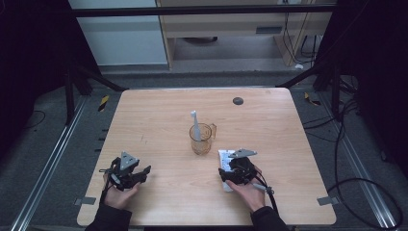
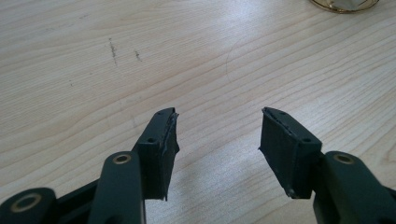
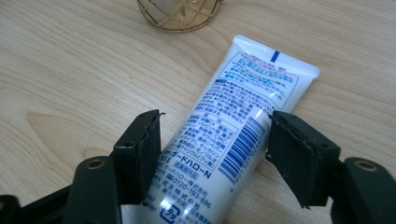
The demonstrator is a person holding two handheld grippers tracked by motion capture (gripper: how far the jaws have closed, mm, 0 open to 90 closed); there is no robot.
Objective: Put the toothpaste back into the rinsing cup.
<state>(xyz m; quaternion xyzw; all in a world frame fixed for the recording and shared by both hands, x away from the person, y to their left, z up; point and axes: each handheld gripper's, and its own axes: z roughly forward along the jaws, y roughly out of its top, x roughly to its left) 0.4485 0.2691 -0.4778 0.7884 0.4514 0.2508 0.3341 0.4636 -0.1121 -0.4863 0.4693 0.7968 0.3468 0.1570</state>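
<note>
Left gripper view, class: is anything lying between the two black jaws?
No: the left gripper stands open over the bare wooden table, with nothing between its jaws.

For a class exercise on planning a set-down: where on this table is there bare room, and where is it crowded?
Bare wood runs along the table's left side, from the far edge down to the left gripper, and along the far right past the dark spot. The crowded part is centre-right: the cup holding a toothbrush, with the tube lying between the right gripper's fingers.

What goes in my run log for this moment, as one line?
left gripper: open, idle | right gripper: jaws astride white tube, not gripping | cup: holds toothbrush
</note>
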